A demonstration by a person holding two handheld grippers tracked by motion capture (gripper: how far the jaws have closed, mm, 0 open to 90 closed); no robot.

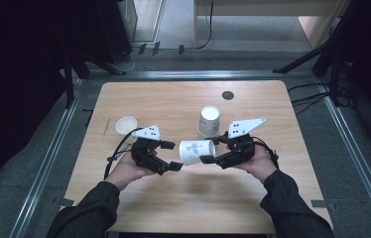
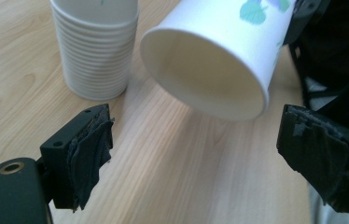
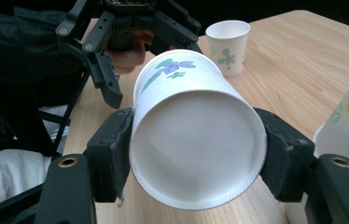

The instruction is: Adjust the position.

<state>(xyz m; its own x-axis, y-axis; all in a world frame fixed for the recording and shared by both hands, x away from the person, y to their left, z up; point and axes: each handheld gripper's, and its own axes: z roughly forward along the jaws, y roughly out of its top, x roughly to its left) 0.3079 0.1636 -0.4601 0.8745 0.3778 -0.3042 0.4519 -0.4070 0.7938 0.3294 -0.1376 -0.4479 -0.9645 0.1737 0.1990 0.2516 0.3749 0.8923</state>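
Note:
A white paper cup with a flower print (image 1: pixel 197 151) lies on its side in the air above the wooden table (image 1: pixel 173 99). My right gripper (image 1: pixel 211 150) is shut on it near its base, the pads pressing both sides of the cup (image 3: pixel 196 140). The cup's open mouth (image 2: pixel 205 70) faces my left gripper (image 2: pixel 196 154), which stands open just in front of the rim with nothing between its pads. In the high view the left gripper (image 1: pixel 173 155) sits left of the cup. One of its fingers (image 3: pixel 109 88) shows beyond the cup.
An upside-down stack of paper cups (image 1: pixel 209 120) stands just behind the held cup, close to the left gripper's jaw (image 2: pixel 95 51). A single upright cup (image 1: pixel 126 125) stands at the left. A small dark disc (image 1: pixel 227 95) lies near the table's far edge.

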